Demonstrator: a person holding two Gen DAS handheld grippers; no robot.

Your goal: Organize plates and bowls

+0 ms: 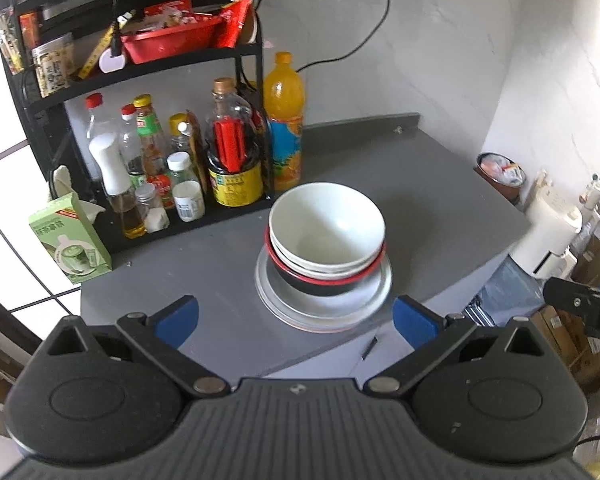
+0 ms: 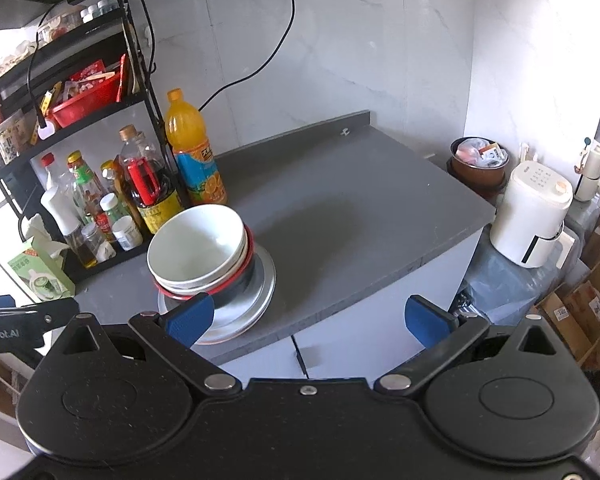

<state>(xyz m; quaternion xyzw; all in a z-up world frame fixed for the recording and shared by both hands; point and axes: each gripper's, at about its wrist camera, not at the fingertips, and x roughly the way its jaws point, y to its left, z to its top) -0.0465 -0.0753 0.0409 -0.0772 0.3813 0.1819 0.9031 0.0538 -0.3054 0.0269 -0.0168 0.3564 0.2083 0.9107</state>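
Facing: nested white ceramic bowls [image 1: 326, 226] on stacked grey plates [image 1: 324, 300], near the grey counter [image 1: 440, 184] front edge.
Left gripper [image 1: 296, 316]: wide open, empty, stack dead ahead, nearer.
Right gripper [image 2: 308, 318]: wide open, empty, stack off left.

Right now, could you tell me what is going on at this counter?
A person holds a gripper in each hand and is organising dishes. Both the left gripper and the right gripper are open and empty, hovering short of the stack. White bowls sit nested in a black bowl with a red rim, which rests on the plates on the grey counter.
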